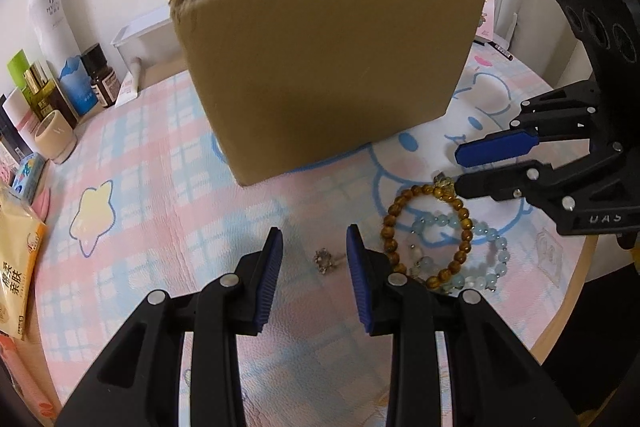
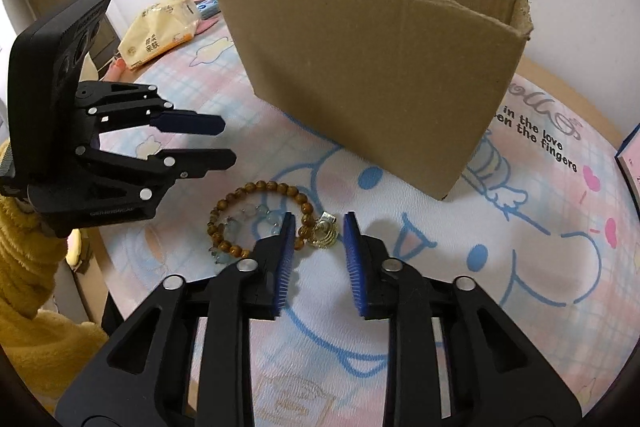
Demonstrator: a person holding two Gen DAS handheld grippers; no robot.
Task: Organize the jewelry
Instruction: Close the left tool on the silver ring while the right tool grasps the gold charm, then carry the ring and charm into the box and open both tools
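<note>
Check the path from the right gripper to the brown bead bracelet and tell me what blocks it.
Nothing visible blocks it. The right gripper is open, its fingers either side of the gold charm on the brown bead bracelet. A pale blue bead bracelet overlaps the brown one, and the cardboard box stands beyond them.

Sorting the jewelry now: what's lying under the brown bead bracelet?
The brown bead bracelet overlaps a pale blue bead bracelet, both on the patterned mat. Part of the blue one is hidden beneath the brown beads and the left gripper.
</note>
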